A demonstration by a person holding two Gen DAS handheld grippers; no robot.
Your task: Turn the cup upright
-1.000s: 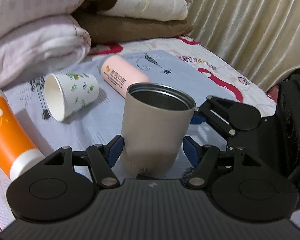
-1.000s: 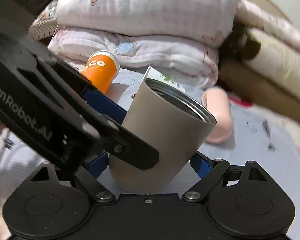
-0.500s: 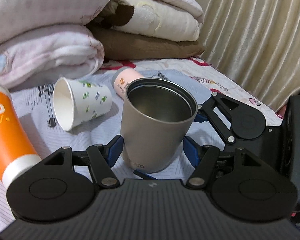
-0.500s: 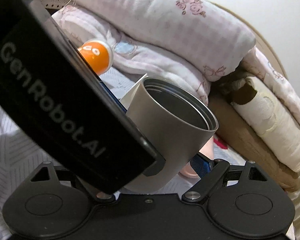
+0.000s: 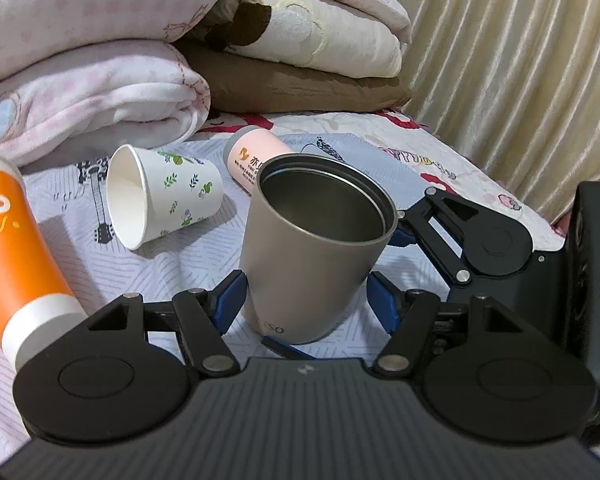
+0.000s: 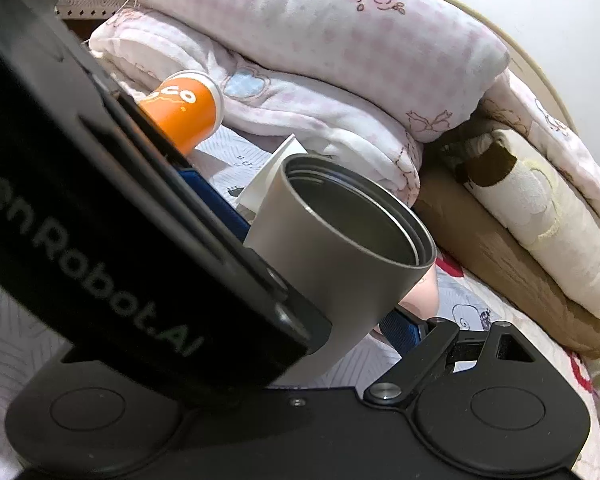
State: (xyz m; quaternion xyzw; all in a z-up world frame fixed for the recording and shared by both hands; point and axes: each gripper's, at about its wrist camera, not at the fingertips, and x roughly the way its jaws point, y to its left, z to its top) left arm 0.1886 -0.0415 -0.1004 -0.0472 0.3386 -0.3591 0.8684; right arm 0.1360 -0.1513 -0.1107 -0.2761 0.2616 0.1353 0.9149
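A grey metal cup (image 5: 312,248) stands mouth-up on the bed sheet, leaning slightly. It sits between the blue pads of my left gripper (image 5: 306,300); the left pad touches its base and a small gap shows at the right pad. The cup also shows in the right wrist view (image 6: 340,256), between the pads of my right gripper (image 6: 320,320). The right pad (image 6: 400,328) sits at its side. The left gripper's black body hides the right gripper's left finger.
A white paper cup (image 5: 160,196) with leaf print lies on its side behind the metal cup. A pink bottle (image 5: 256,160) and an orange cup (image 5: 16,256) also lie on the sheet. Folded blankets (image 5: 100,80) are stacked behind. A curtain (image 5: 520,60) hangs at the right.
The metal cup has come from a tilt to nearly upright on the sheet. The left gripper's pads have spread slightly from its sides. The right wrist view has rolled and moved closer.
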